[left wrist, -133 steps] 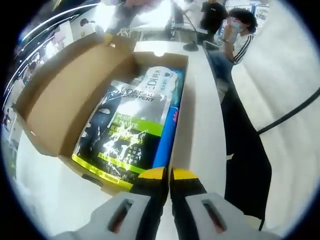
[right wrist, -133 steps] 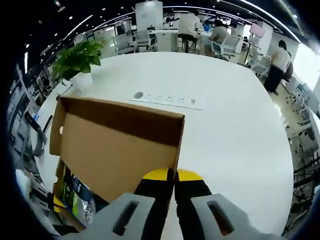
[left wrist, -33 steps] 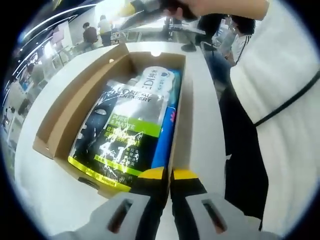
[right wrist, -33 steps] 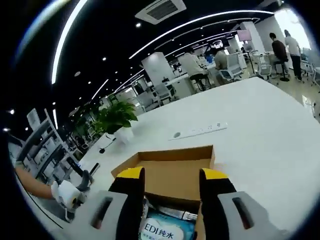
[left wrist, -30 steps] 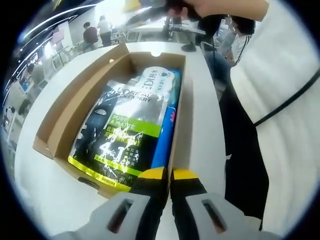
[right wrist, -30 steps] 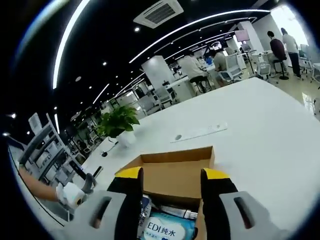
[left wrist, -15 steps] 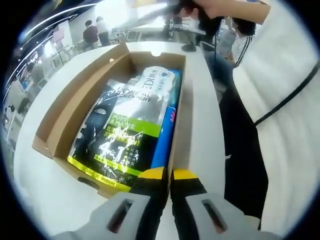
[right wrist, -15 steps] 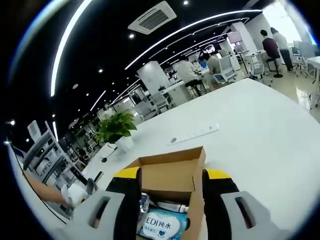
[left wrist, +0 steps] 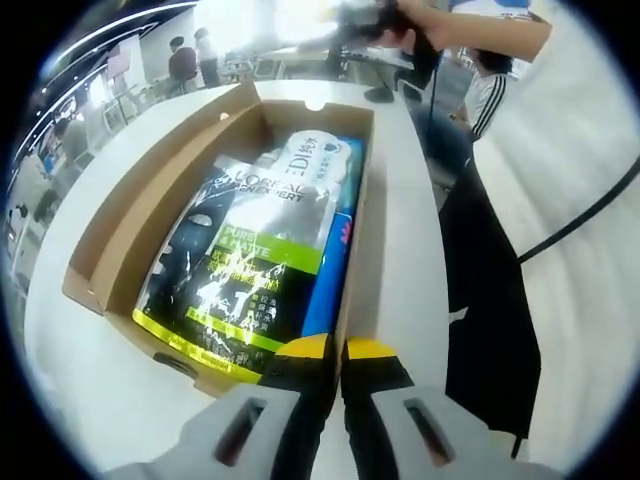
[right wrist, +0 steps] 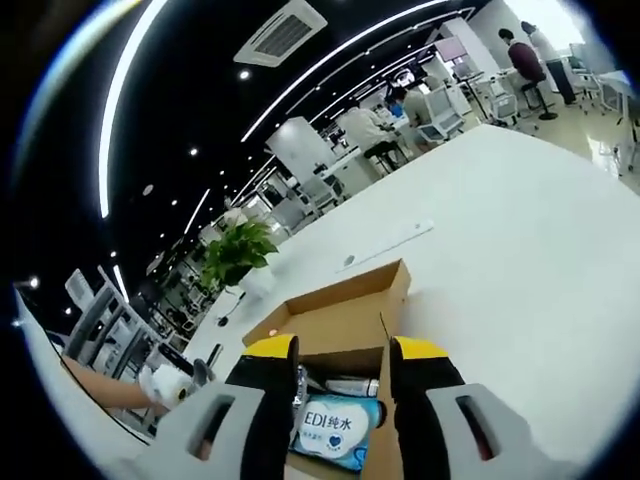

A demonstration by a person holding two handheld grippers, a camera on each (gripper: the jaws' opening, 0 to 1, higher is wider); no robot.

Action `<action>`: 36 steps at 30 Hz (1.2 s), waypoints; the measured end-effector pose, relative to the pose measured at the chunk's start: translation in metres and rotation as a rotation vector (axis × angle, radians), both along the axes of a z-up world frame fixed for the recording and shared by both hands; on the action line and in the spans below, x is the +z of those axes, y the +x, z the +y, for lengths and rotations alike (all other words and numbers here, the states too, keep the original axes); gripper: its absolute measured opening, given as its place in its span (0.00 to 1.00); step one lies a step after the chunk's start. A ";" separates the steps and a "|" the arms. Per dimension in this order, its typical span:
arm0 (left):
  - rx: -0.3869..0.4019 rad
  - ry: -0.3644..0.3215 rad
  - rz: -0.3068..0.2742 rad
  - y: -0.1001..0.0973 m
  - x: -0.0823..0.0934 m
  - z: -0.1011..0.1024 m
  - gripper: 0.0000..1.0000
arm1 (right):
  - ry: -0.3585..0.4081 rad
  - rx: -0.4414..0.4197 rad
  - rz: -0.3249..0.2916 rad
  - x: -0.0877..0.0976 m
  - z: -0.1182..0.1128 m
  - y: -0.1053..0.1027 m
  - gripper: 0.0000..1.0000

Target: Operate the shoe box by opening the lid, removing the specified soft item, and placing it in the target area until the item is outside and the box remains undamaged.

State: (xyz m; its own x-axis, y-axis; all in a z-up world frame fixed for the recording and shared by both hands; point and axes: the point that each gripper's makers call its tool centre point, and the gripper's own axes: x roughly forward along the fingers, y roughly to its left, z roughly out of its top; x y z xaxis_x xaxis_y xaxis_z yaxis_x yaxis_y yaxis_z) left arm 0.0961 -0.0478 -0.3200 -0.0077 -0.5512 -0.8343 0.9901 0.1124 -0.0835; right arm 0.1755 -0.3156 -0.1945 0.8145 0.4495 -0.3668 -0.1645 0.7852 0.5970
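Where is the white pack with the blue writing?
In the right gripper view, the white pack lies inside the open box, between the right gripper's open jaws.

Packets in open shoe box, on table

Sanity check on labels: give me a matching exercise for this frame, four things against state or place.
Things:
1. brown cardboard shoe box
2. black and green glossy pouch
3. left gripper
4. right gripper

States:
A. open, above the white and blue wipes pack
B. shut, at the box's near wall
C. lid open
D. lying flat on top inside the box

Pairs: 1-C, 2-D, 3-B, 4-A
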 end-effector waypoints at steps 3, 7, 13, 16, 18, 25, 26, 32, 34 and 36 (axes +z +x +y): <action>0.000 0.000 -0.001 0.000 0.000 0.000 0.03 | -0.009 0.018 0.020 -0.007 0.001 -0.006 0.33; 0.002 0.000 0.001 0.000 0.000 0.000 0.03 | 0.061 0.107 0.093 -0.015 0.016 -0.019 0.17; 0.013 0.008 0.008 0.000 -0.001 0.000 0.03 | 0.086 0.167 0.124 -0.024 0.034 -0.017 0.20; 0.018 0.012 0.013 0.000 -0.001 0.000 0.03 | 0.092 0.181 0.136 -0.029 0.042 -0.016 0.21; 0.019 0.015 0.014 0.000 -0.001 0.000 0.03 | 0.097 0.182 0.148 -0.033 0.045 -0.014 0.21; 0.025 0.020 0.017 0.000 -0.001 0.001 0.03 | 0.162 0.133 0.171 -0.036 0.044 -0.009 0.21; 0.026 0.021 0.016 0.000 -0.001 0.001 0.03 | 0.173 0.132 0.171 -0.037 0.045 -0.009 0.21; 0.032 0.023 0.013 0.000 -0.001 0.001 0.03 | 0.172 0.185 0.207 -0.046 0.061 -0.017 0.22; 0.032 0.023 0.013 0.000 -0.001 0.001 0.03 | 0.186 0.198 0.226 -0.048 0.070 -0.021 0.22; 0.033 0.023 0.014 0.000 -0.001 0.001 0.03 | 0.193 0.203 0.236 -0.050 0.075 -0.022 0.23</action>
